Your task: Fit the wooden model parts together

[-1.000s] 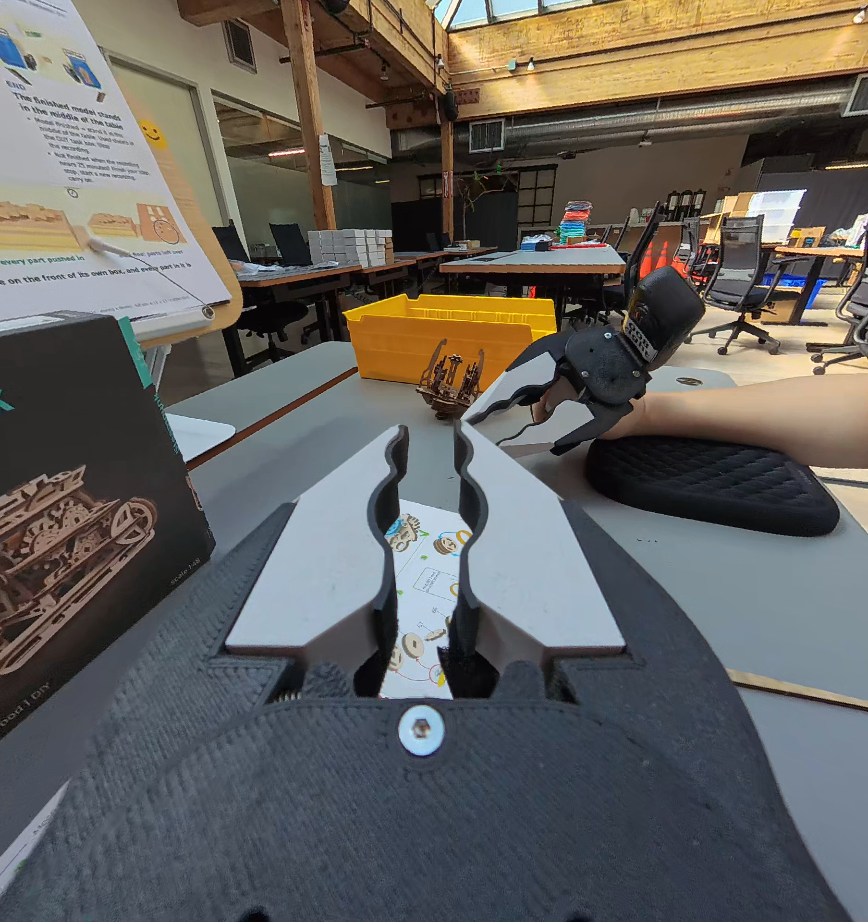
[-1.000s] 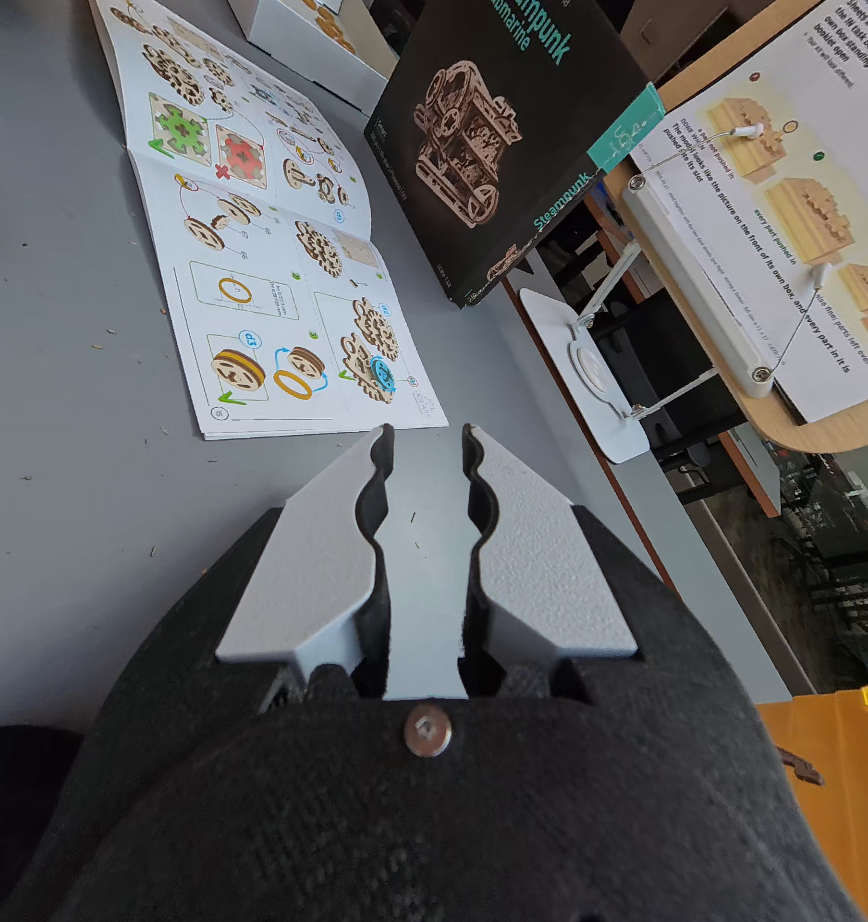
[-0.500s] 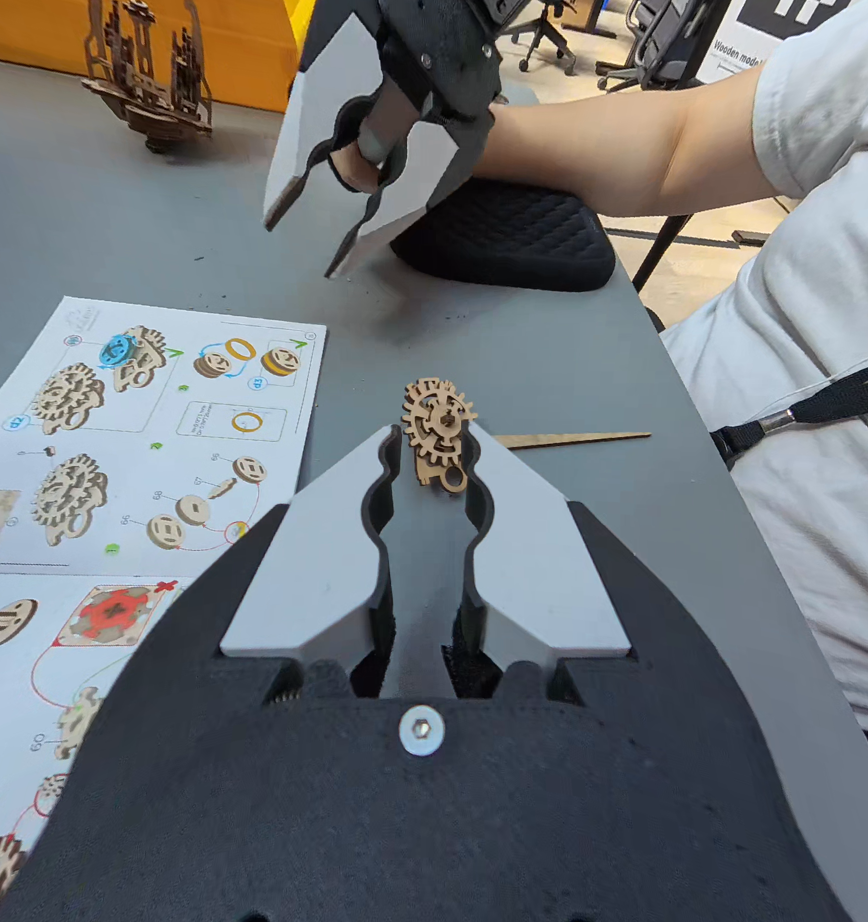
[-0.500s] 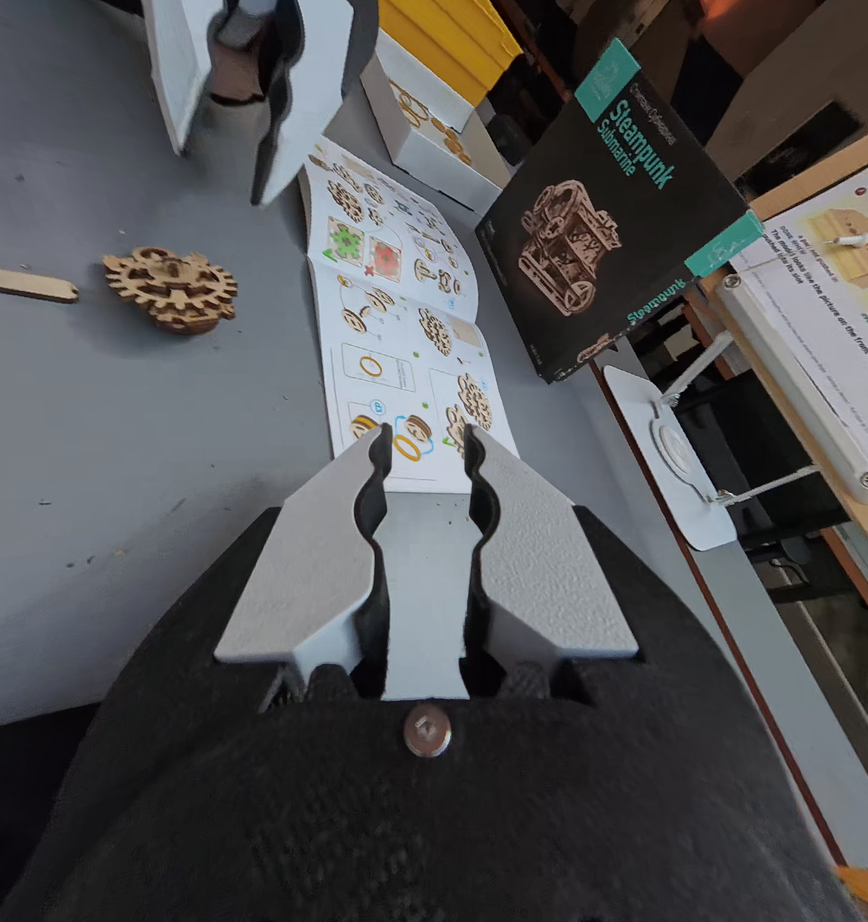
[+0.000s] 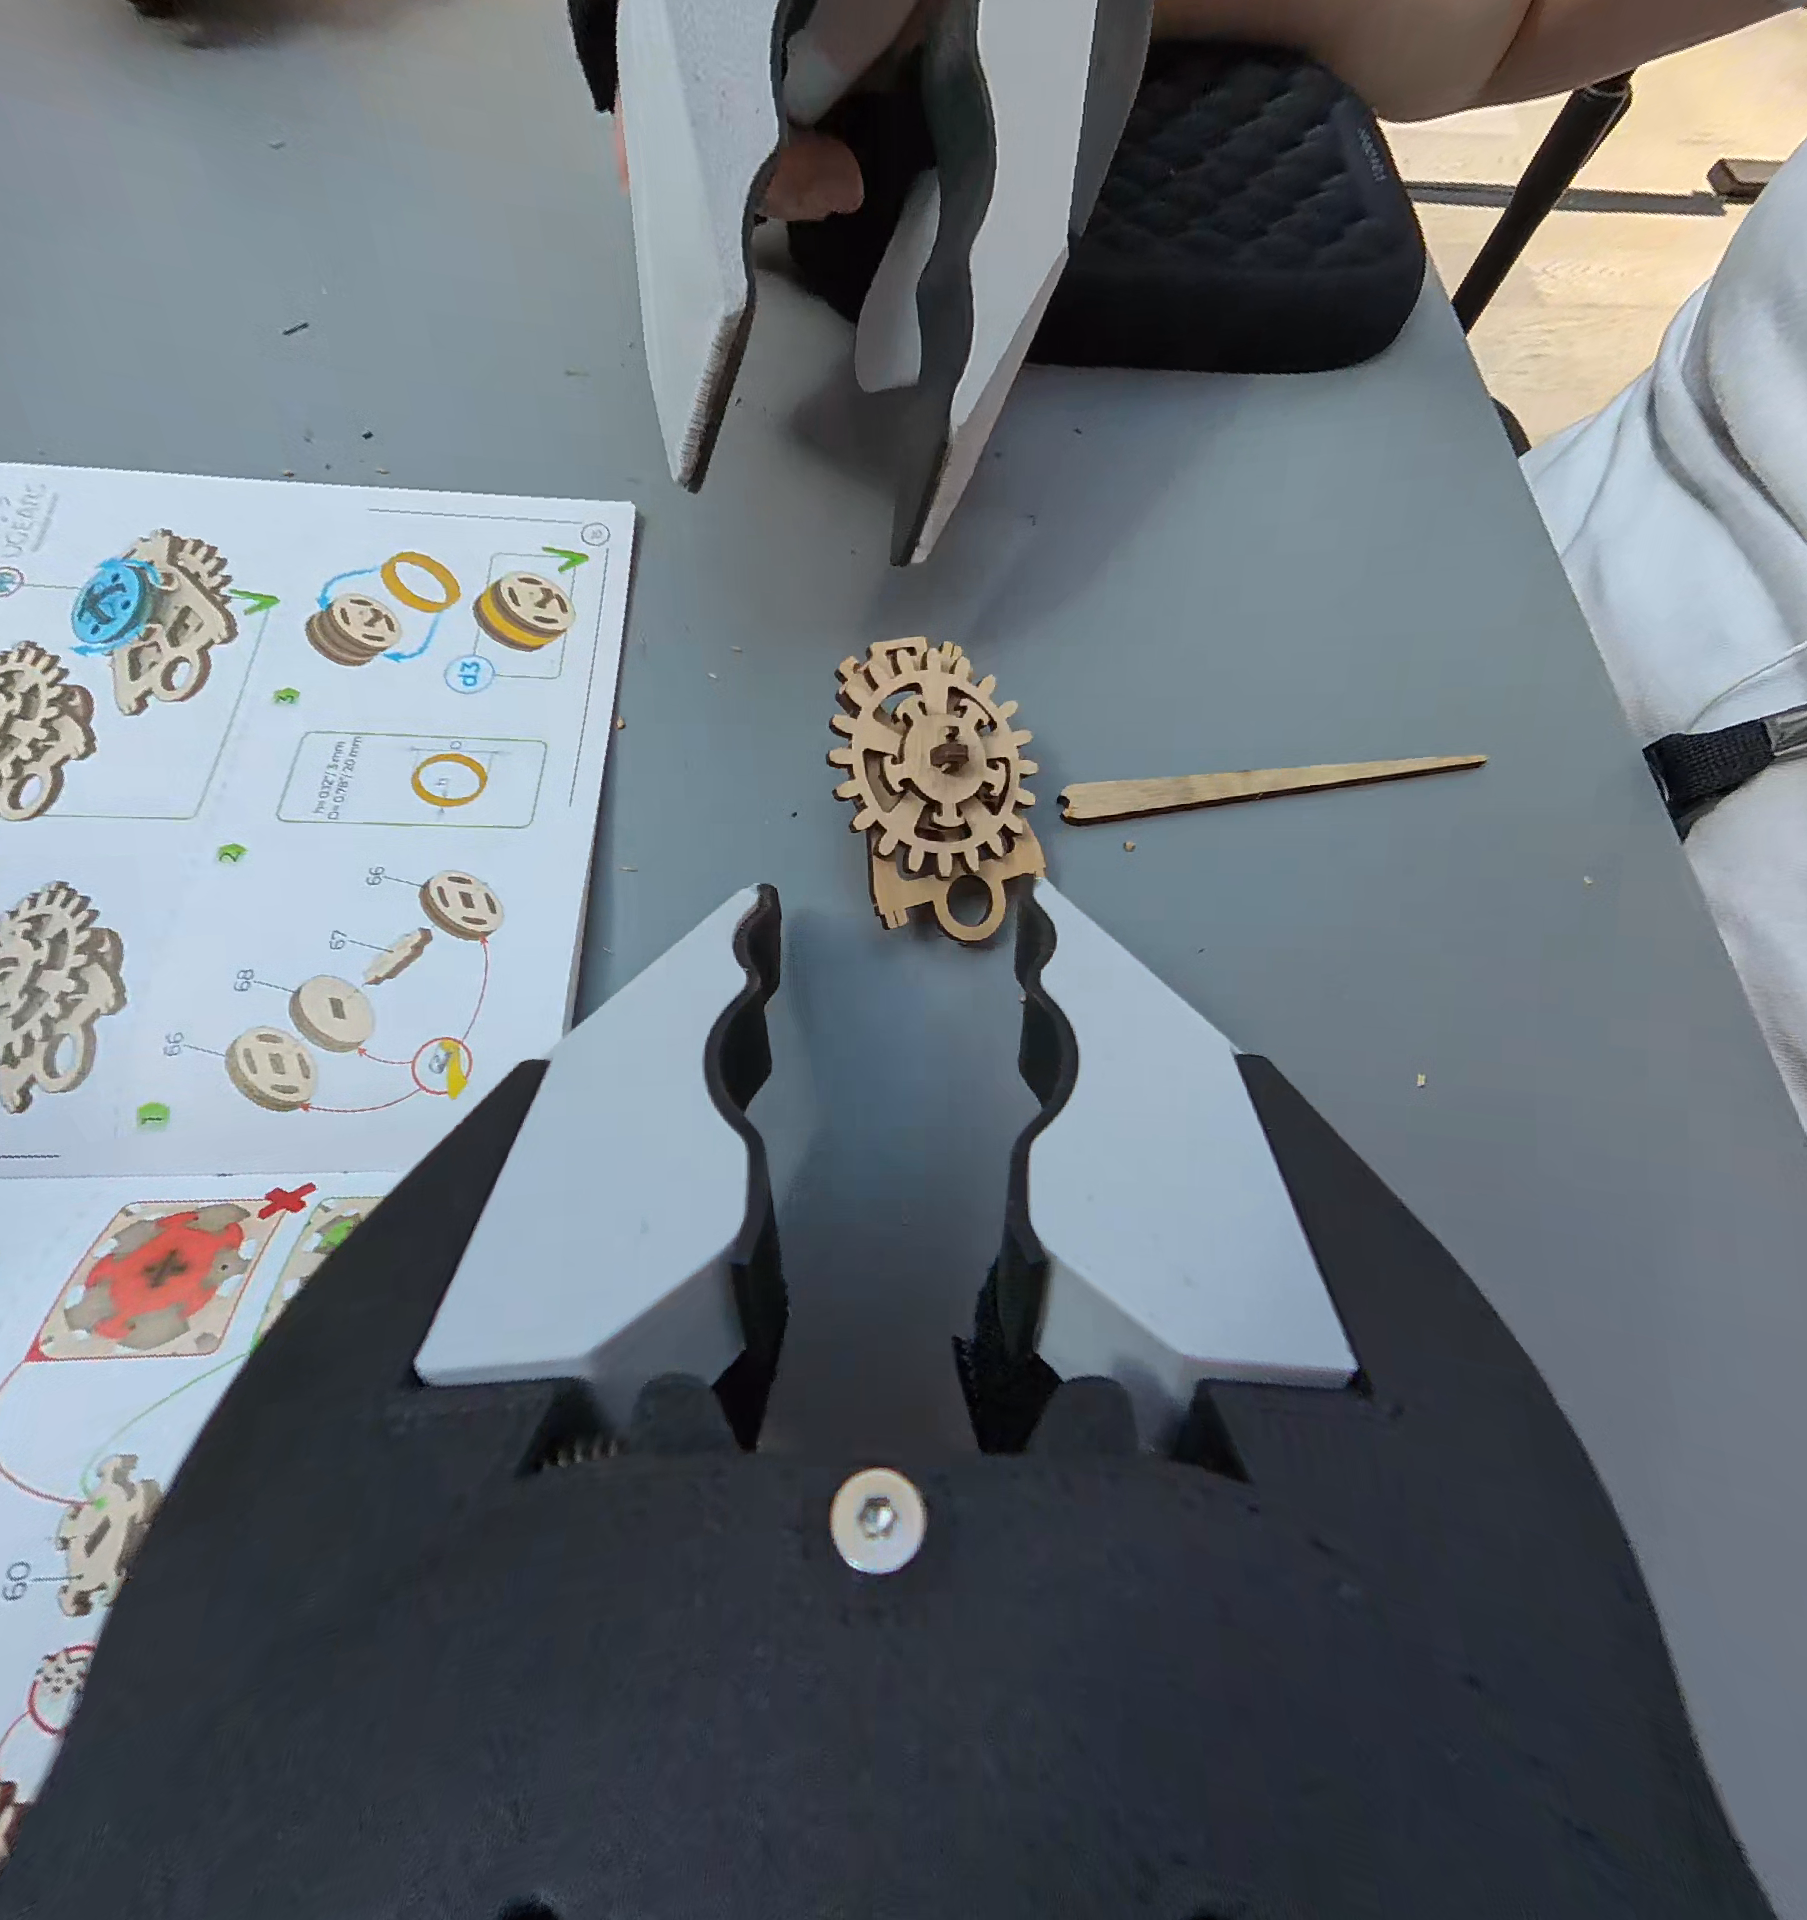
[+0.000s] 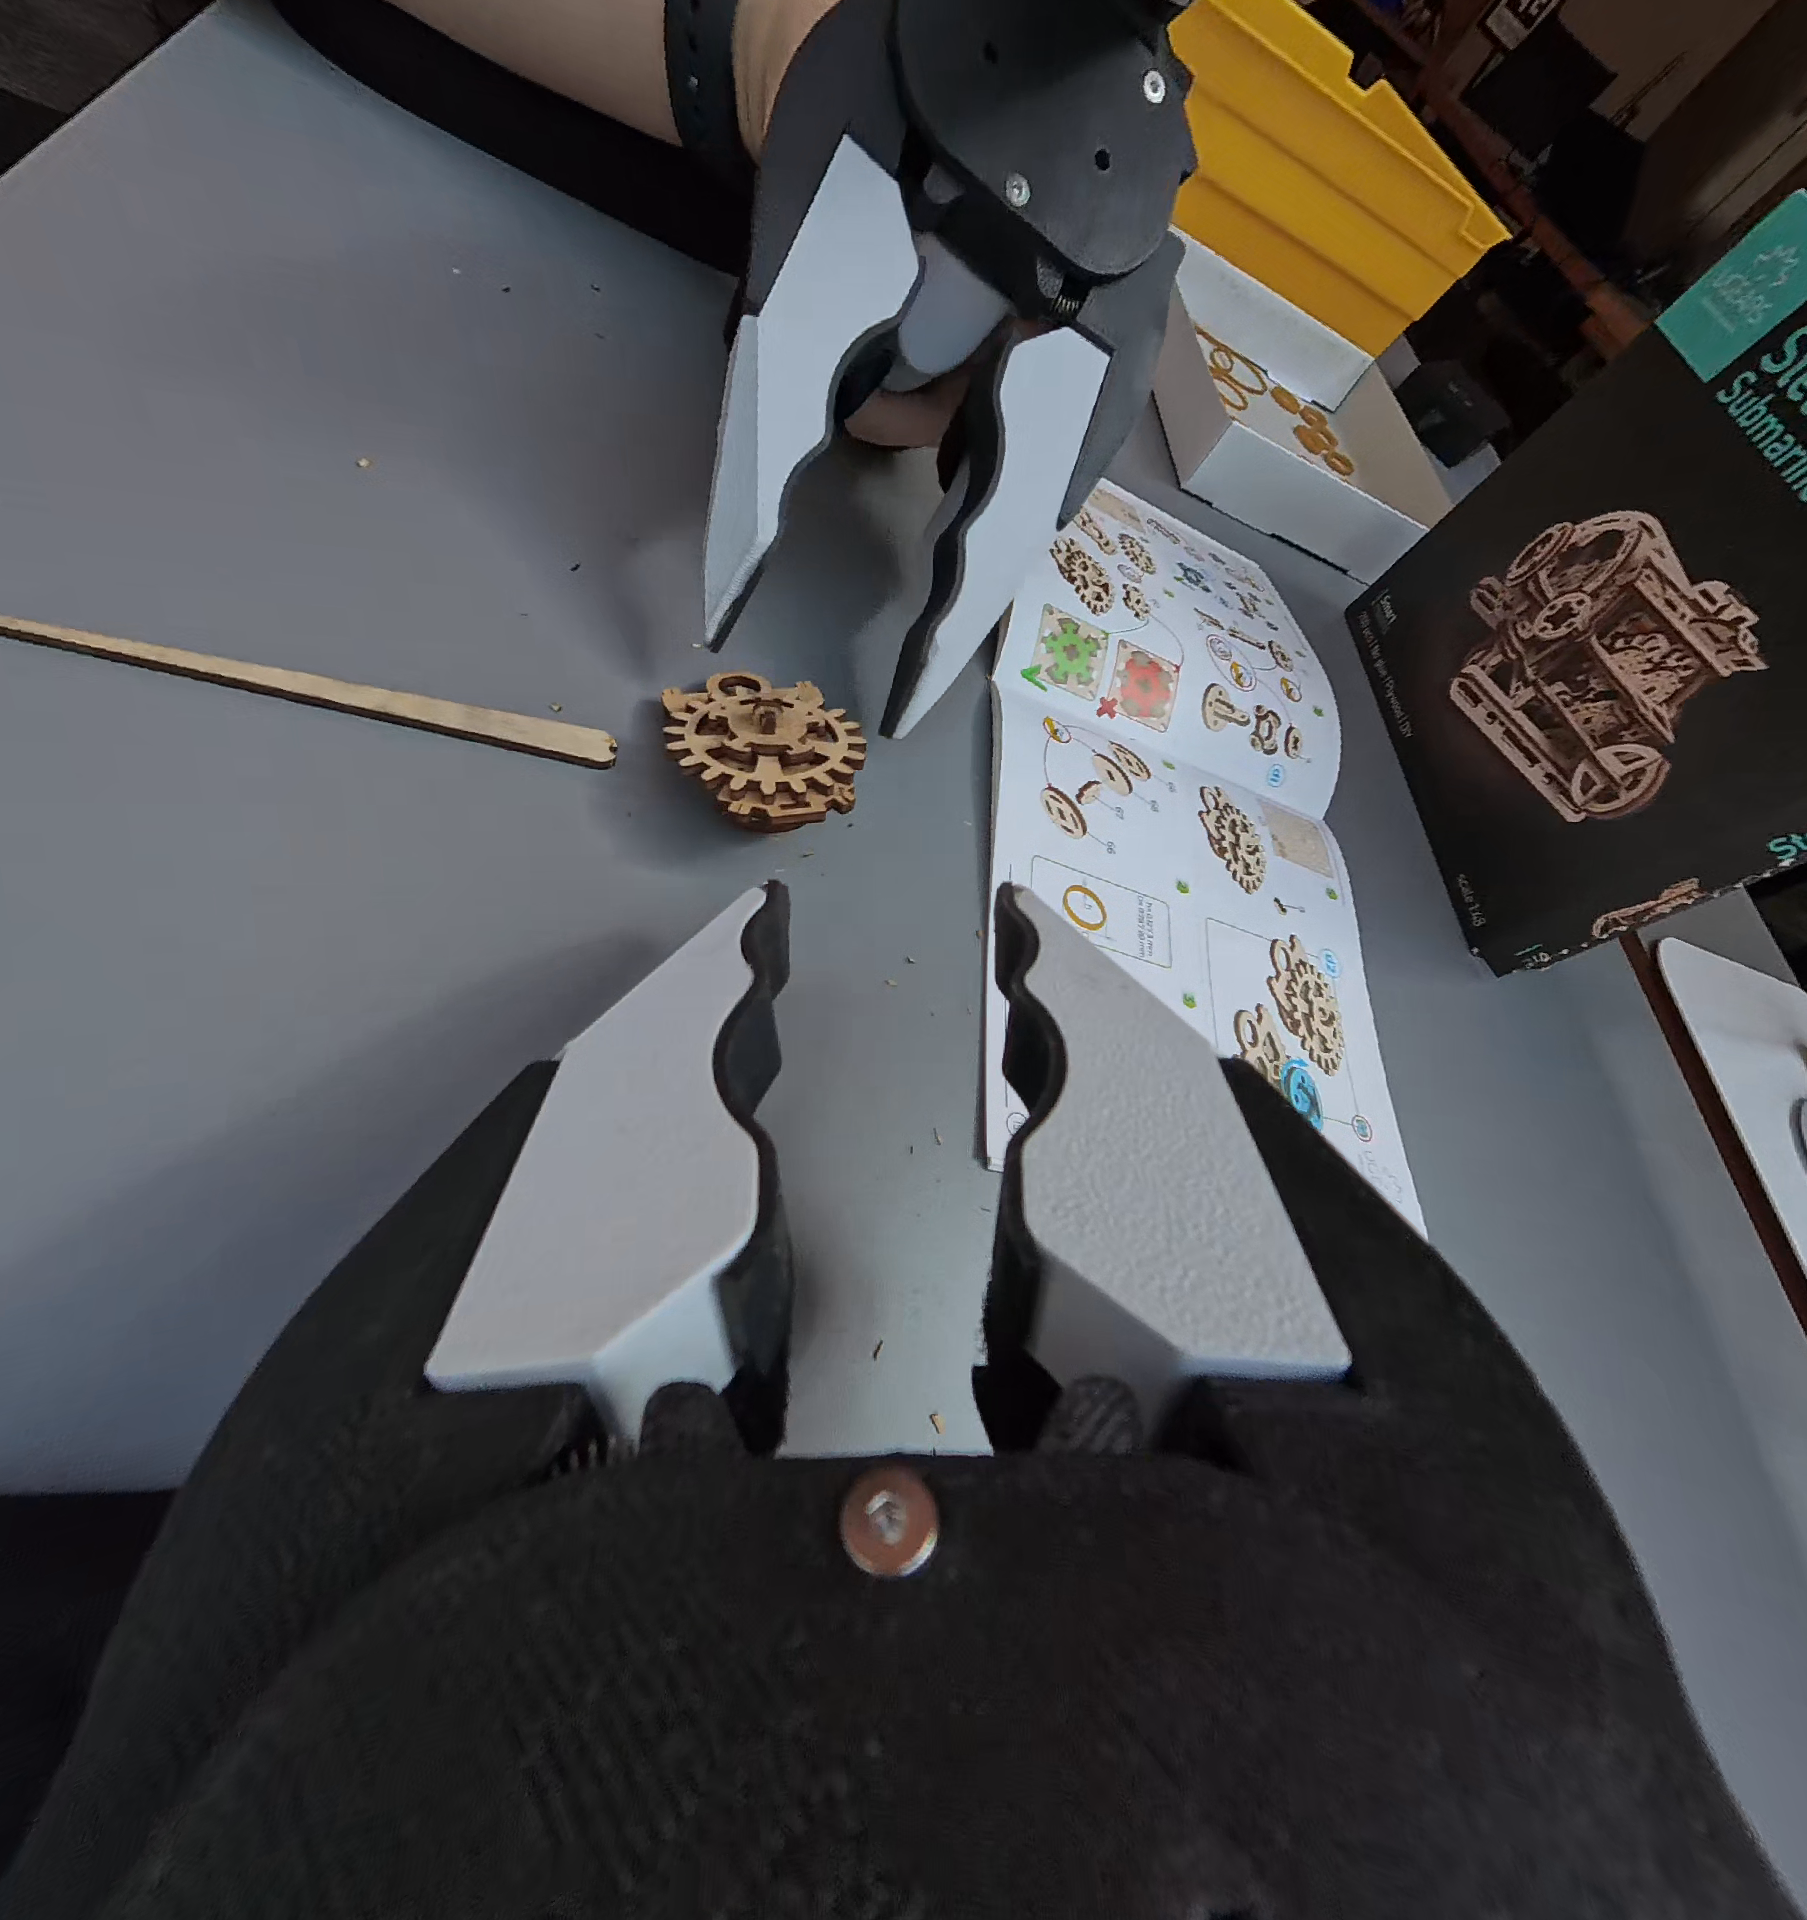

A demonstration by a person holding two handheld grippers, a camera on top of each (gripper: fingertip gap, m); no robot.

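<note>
A wooden gear assembly (image 5: 935,784) lies flat on the grey table (image 5: 1242,1039), with a thin wooden stick (image 5: 1263,787) just to its right. My left gripper (image 5: 897,902) is open and empty, its tips just short of the assembly. My right gripper (image 5: 800,525) hangs open and empty on the far side of it. In the right wrist view the assembly (image 6: 764,750) and the stick (image 6: 286,688) lie ahead of my right gripper (image 6: 883,902), and my left gripper (image 6: 805,691) points down beside the assembly.
An open instruction booklet (image 5: 255,831) lies left of the assembly. A black padded rest (image 5: 1242,229) sits at the far right edge. A black model box (image 6: 1647,644), a white parts box (image 6: 1283,416) and a yellow bin (image 6: 1325,177) stand beyond the booklet. The grippers' ends are close to 7 cm from one another. My left tips are roughly 6 cm from the thin wooden stick (image 5: 1263,787). The right camera catches it too, in the right wrist view (image 6: 377,684).
Both grippers have swung down towards the gear assembly and closed in on it from opposite sides. The jaws of both have opened wider.
</note>
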